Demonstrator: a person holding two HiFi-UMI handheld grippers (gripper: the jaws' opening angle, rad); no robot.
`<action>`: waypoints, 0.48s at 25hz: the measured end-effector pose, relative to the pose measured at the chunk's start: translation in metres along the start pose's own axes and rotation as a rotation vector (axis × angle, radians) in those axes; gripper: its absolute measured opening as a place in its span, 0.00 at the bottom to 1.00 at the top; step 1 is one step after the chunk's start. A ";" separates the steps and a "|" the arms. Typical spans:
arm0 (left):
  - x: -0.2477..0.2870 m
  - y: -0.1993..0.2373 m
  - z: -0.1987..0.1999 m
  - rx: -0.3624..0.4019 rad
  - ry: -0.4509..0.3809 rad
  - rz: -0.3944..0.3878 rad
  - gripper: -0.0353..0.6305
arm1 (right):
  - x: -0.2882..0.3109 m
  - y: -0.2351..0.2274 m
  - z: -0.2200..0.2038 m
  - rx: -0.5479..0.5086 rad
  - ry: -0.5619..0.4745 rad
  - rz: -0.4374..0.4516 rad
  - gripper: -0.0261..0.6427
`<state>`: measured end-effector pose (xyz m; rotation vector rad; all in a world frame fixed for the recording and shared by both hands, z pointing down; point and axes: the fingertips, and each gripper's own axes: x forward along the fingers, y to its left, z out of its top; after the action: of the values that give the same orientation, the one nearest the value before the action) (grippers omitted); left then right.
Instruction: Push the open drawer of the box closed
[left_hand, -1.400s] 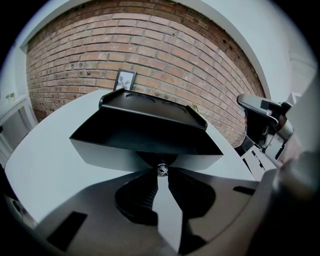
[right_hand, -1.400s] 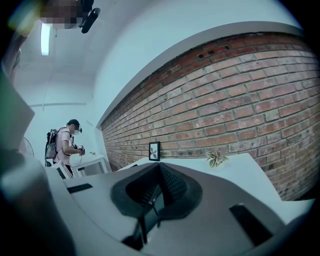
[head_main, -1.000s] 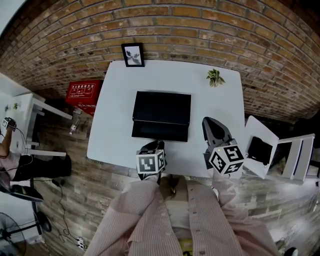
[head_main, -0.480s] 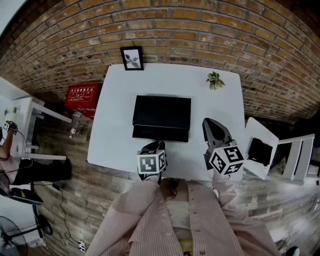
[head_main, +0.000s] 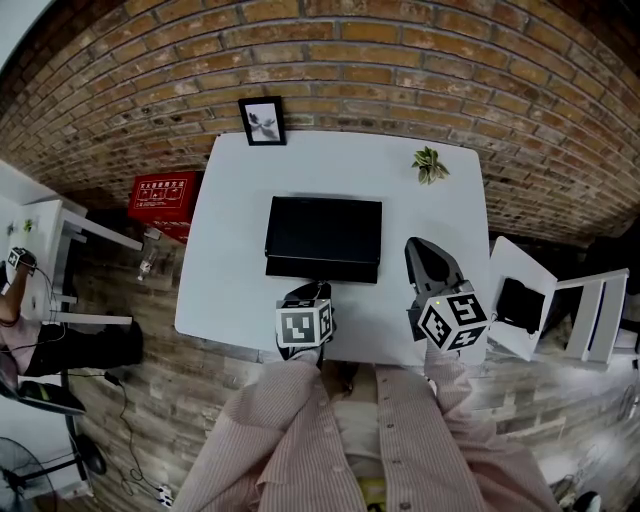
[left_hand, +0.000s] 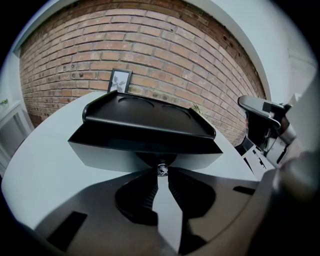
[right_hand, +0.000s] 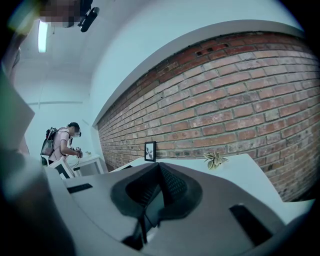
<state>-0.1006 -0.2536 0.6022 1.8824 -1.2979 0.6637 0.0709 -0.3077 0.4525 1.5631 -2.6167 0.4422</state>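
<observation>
Black box (head_main: 323, 225) at the middle of the white table (head_main: 235, 200), its long axis running left to right as the person sees it; drawer (head_main: 320, 268) on the near side, facing the person, with only a narrow strip of it jutting from the box, so closure is judged nearly but not fully complete.

Left gripper (head_main: 316, 287) directly before the middle of the drawer front, angled downward, the box lying straight ahead of it toward the brick wall (head_main: 400, 60); a push along that line, square to the drawer's long axis, is what the remaining travel calls for. In the left gripper view the jaws are drawn in narrow, their tips pinching the small metal knob (left_hand: 161, 169) at the centre of the drawer front.

Right gripper (head_main: 418, 243) off to the right of the box, apart from it and held nearly level; jaws pressed together on nothing, touching neither box nor drawer. The left is plainly the nearer and the working gripper.
</observation>
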 end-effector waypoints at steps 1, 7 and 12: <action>0.001 0.000 0.001 0.000 0.000 -0.001 0.14 | 0.000 -0.001 0.000 0.000 0.000 -0.002 0.04; 0.004 0.001 0.006 0.004 -0.003 -0.005 0.14 | 0.002 -0.005 0.000 0.001 0.001 -0.015 0.04; 0.007 0.001 0.009 0.003 0.000 -0.005 0.14 | 0.005 -0.007 0.000 0.002 0.002 -0.019 0.04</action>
<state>-0.0994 -0.2647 0.6025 1.8875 -1.2930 0.6631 0.0747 -0.3152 0.4553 1.5856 -2.5980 0.4448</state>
